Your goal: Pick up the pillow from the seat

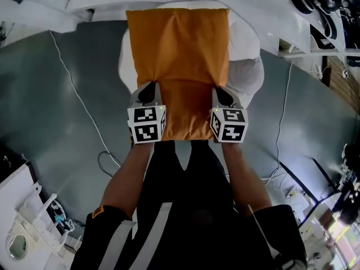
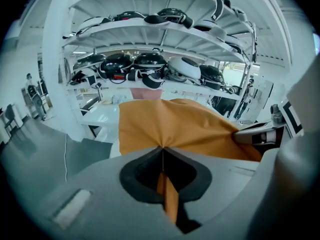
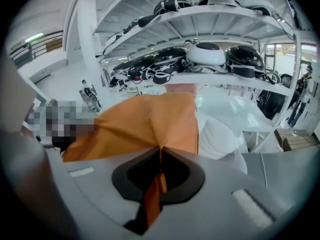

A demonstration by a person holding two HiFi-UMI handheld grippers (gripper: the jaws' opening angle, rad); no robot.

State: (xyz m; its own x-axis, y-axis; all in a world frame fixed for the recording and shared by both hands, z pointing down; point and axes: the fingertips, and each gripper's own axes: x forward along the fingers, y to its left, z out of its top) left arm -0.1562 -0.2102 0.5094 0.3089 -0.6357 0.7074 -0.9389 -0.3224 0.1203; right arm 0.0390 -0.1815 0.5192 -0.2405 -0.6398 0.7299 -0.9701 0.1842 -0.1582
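Note:
An orange pillow [image 1: 180,61] hangs stretched between my two grippers, above a white seat [image 1: 247,72]. My left gripper [image 1: 149,93] is shut on the pillow's left edge, and orange cloth [image 2: 170,126] bunches into its closed jaws in the left gripper view. On the pillow's right edge my right gripper [image 1: 221,94] is shut too, with the pillow's fabric [image 3: 150,121] pinched between its jaws. In the left gripper view the right gripper [image 2: 260,134] shows at the far side of the pillow. The pillow's near end droops between the two marker cubes.
White shelving [image 2: 150,34] holding several black and white helmets stands ahead. A grey floor [image 1: 62,106] with a white cable [image 1: 79,100] lies to the left, another cable [image 1: 281,145] to the right. White equipment [image 1: 28,218] sits at the lower left.

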